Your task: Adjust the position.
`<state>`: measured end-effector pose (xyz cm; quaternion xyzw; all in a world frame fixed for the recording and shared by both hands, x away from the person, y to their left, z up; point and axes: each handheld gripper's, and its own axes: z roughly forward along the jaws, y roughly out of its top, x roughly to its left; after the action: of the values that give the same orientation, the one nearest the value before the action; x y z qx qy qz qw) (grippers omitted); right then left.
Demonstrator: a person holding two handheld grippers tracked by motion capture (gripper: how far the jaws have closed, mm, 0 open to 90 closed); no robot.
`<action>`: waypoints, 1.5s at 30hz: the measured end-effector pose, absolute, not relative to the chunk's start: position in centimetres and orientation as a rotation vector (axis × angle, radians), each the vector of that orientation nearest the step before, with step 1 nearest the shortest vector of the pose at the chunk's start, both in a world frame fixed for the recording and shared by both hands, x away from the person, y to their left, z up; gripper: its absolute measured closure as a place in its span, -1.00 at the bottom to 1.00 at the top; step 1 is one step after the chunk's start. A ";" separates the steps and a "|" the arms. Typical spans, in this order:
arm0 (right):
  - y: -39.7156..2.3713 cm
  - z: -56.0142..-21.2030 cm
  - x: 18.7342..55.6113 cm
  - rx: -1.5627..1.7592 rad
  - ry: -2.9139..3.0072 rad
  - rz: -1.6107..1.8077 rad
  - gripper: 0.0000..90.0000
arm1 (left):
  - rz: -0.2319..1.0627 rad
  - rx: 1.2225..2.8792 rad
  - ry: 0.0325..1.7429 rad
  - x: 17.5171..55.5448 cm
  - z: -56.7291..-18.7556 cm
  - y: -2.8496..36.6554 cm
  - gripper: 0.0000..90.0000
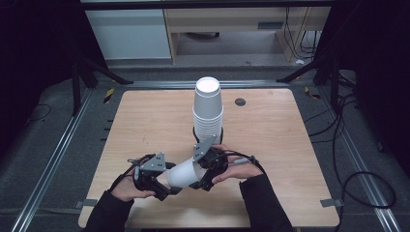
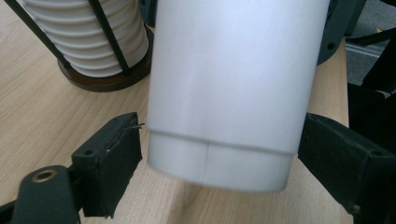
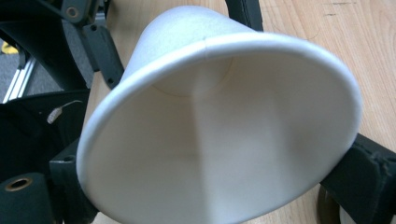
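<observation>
The right tongs (image 1: 196,180) clamp the cup (image 1: 183,174) at its rim, just before the stack (image 1: 208,108), so the left tongs (image 1: 167,189), apart around its base, can let go.

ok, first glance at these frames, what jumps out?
The single white paper cup lying sideways between the two grippers near the table's front edge: the right gripper clamps its rim, squashing the mouth oval, while the left gripper has its jaws open either side of the cup's base. Next, the tall stack of upturned white cups in a black wire holder at the middle of the wooden table.
</observation>
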<state>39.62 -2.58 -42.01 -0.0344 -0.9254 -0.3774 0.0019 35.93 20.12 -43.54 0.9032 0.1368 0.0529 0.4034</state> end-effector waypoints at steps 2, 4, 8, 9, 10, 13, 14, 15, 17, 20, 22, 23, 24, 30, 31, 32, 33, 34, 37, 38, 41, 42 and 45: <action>-2.2 -42.1 39.6 -0.100 -2.908 -1.163 -0.83 | 0.132 2.290 0.341 35.9 -43.6 20.0 -0.69; -1.8 -42.2 39.6 -0.090 -2.908 -1.150 -0.83 | 0.135 2.307 0.331 35.9 -43.7 19.9 -0.67; -1.4 -42.2 39.5 -0.071 -2.904 -1.146 -0.83 | 0.140 2.311 0.326 35.9 -43.7 19.8 -0.62; -1.3 -42.2 39.5 -0.075 -2.902 -1.147 -0.83 | 0.133 2.312 0.322 35.9 -43.8 19.8 -0.56; -1.3 -42.2 39.5 -0.069 -2.901 -1.146 -0.83 | 0.130 2.315 0.321 35.8 -43.8 19.8 -0.55; -1.3 -42.3 39.5 -0.065 -2.899 -1.139 -0.83 | 0.126 2.318 0.318 35.8 -43.8 19.8 -0.53; -1.3 -42.3 39.5 -0.064 -2.900 -1.141 -0.83 | 0.131 2.320 0.316 35.8 -43.8 19.8 -0.53; -1.3 -42.3 39.5 -0.061 -2.899 -1.142 -0.83 | 0.133 2.321 0.316 35.8 -43.7 19.8 -0.52; -1.3 -42.4 39.4 -0.065 -2.898 -1.156 -0.84 | 0.131 2.323 0.318 35.8 -43.7 19.8 -0.52; -1.3 -42.5 39.5 -0.056 -2.891 -1.176 -0.86 | 0.129 2.324 0.318 35.8 -43.7 19.9 -0.52; -1.4 -42.5 39.4 -0.064 -2.879 -1.199 -0.87 | 0.126 2.322 0.316 35.8 -43.7 19.9 -0.52; -1.5 -42.5 39.4 -0.067 -2.878 -1.206 -0.88 | 0.128 2.320 0.318 35.8 -43.7 20.0 -0.52; -1.6 -42.5 39.5 -0.070 -2.875 -1.218 -0.88 | 0.125 2.316 0.321 35.9 -43.7 20.0 -0.52; -2.9 -41.9 39.5 -0.126 -2.849 -1.313 -0.90 | 0.129 2.315 0.345 36.1 -43.8 20.3 -0.52; -3.6 -41.3 39.5 -0.147 -2.836 -1.381 -0.90 | 0.129 2.307 0.357 36.2 -43.9 20.4 -0.52; -3.6 -41.3 39.5 -0.147 -2.836 -1.381 -0.90 | 0.129 2.307 0.357 36.2 -43.9 20.4 -0.52; -4.4 -40.7 39.4 -0.175 -2.822 -1.435 -0.90 | 0.134 2.299 0.373 36.3 -43.9 20.6 -0.52; -4.4 -40.7 39.4 -0.175 -2.822 -1.435 -0.90 | 0.134 2.299 0.373 36.3 -43.9 20.6 -0.52; -5.9 -40.0 39.2 -0.244 -2.802 -1.535 -0.90 | 0.149 2.260 0.404 36.5 -43.6 21.2 -0.52; -5.9 -40.0 39.2 -0.244 -2.802 -1.535 -0.90 | 0.149 2.260 0.404 36.5 -43.6 21.2 -0.52; -7.2 -39.8 38.8 -0.322 -2.756 -1.645 -0.90 | 0.167 2.189 0.434 36.6 -43.3 21.7 -0.52; -7.2 -39.8 38.8 -0.322 -2.756 -1.645 -0.90 | 0.167 2.189 0.434 36.6 -43.3 21.7 -0.52; -7.9 -40.1 38.6 -0.410 -2.709 -1.724 -0.90 | 0.185 2.122 0.446 36.5 -42.9 21.8 -0.52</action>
<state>38.61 -7.87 -40.08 -0.1265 -0.8359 -0.5320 -0.0476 36.54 21.82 -42.92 0.8636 0.1815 0.0751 0.4644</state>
